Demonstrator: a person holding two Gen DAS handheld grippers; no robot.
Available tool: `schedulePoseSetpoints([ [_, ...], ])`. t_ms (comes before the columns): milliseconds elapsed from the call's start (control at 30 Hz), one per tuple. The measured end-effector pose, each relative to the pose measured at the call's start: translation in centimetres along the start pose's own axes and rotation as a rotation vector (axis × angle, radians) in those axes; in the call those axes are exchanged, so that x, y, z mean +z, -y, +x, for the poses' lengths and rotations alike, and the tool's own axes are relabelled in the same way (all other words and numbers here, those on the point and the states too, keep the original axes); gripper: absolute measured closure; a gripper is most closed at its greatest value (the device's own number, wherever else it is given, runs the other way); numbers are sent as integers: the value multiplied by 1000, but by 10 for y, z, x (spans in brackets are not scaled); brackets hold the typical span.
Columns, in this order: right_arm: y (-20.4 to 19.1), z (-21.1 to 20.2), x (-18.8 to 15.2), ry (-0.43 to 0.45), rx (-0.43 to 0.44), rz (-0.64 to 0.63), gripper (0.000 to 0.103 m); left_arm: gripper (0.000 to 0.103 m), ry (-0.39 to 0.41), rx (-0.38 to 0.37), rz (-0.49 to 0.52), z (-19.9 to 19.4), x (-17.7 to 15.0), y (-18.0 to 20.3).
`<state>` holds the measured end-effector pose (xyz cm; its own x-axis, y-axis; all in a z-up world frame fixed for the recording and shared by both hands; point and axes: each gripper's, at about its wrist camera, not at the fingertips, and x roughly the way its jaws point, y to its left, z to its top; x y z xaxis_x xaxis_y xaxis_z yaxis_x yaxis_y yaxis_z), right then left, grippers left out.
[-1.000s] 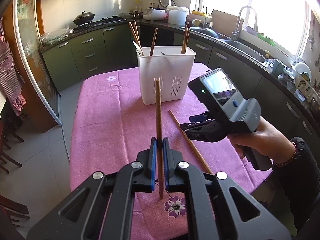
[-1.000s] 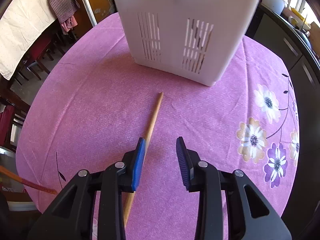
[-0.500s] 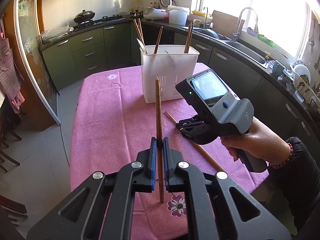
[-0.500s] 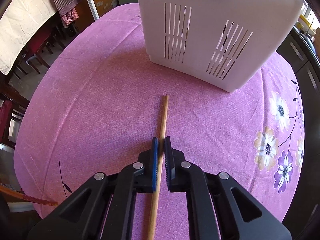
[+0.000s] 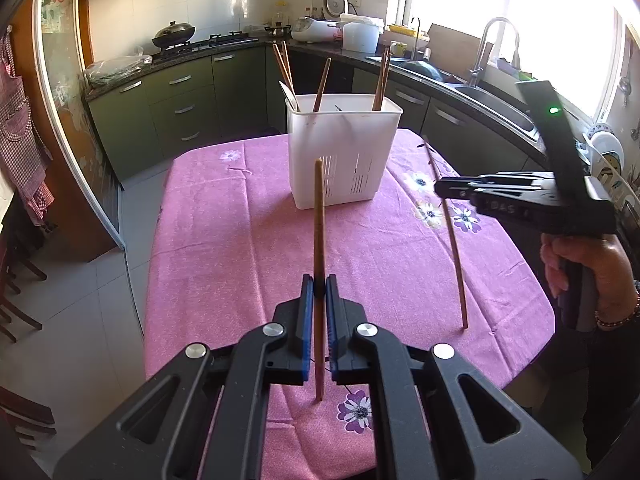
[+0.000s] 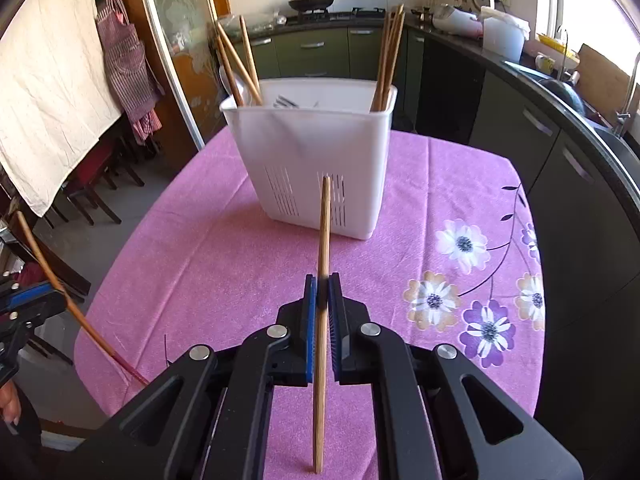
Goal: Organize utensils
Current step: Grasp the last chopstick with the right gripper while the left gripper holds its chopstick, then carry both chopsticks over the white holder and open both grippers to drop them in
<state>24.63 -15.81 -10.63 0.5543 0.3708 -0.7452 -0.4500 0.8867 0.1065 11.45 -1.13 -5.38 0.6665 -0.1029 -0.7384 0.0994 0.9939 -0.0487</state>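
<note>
A white slotted utensil holder [image 5: 343,152] [image 6: 316,160] stands on the pink flowered tablecloth [image 5: 240,248] [image 6: 224,264], with several chopsticks and a pale spoon sticking out of it. My left gripper [image 5: 319,284] is shut on a dark brown chopstick [image 5: 319,216] that points up toward the holder. My right gripper [image 6: 322,284] is shut on a lighter chopstick [image 6: 324,232], lifted off the cloth. In the left wrist view the right gripper [image 5: 440,192] hangs at the right with its chopstick [image 5: 454,248] slanting down. In the right wrist view the left gripper [image 6: 48,300] shows at the left edge with its chopstick [image 6: 44,264].
Dark green kitchen cabinets [image 5: 176,96] and a worktop with a sink [image 5: 492,92] run behind and to the right of the table. Dark wooden chairs [image 6: 96,176] stand at the table's left side. A hand [image 5: 580,264] holds the right gripper's handle.
My right gripper closed on the light chopstick that lay on the cloth and lifted it up and away to the right. The left gripper kept still with its chopstick.
</note>
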Motion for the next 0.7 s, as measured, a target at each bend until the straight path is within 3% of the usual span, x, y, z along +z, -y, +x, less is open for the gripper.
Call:
schedulePoseSetpoints([
  [200,7,-63,-18,110,-3,4,96,97,5,4,1,-4,-1,1],
  [367,1,-92,-39,140,-11,-11,96,97,12,4,6,-7,-3,3],
  [700,5,-97,-52,139,-3,-3,96,97,27,0,10,-11,-8,5],
])
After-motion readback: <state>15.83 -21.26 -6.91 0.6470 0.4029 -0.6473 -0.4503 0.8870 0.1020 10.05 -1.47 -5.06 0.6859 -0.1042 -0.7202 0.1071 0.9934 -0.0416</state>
